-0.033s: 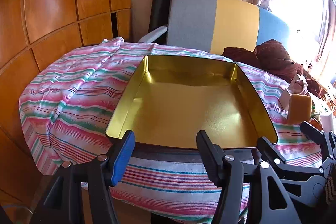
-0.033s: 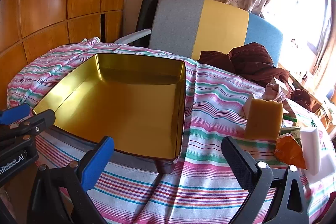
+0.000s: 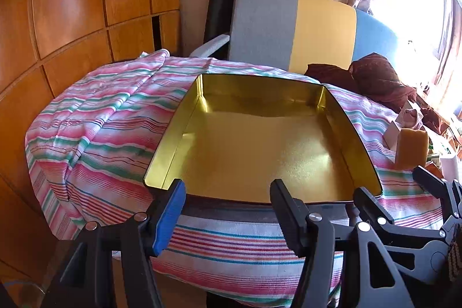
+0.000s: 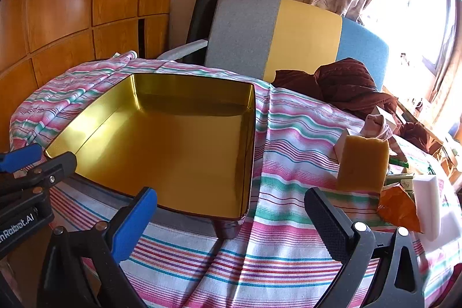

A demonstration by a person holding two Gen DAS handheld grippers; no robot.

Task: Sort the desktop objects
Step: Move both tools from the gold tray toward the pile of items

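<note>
An empty gold tin box [image 3: 260,152] lies open on the striped tablecloth [image 3: 101,129]. My left gripper [image 3: 228,189] is open at the tin's near rim, with nothing between its fingers. My right gripper [image 4: 231,194] is open too, low over the tin's near right corner [image 4: 228,221]. Right of the tin [image 4: 173,146], a yellow sponge [image 4: 362,163] stands upright. An orange packet [image 4: 397,204] and a white foam block [image 4: 427,201] lie beside it. The left gripper [image 4: 52,153] shows at the far left of the right wrist view, and the right gripper [image 3: 389,184] at the lower right of the left wrist view.
A pink bundle [image 4: 378,126] and a small box sit behind the sponge. A dark brown cloth [image 4: 346,88] is heaped at the table's far right. A grey, yellow and blue chair back [image 4: 288,36] stands behind the table, with wooden wall panels [image 3: 72,5] on the left.
</note>
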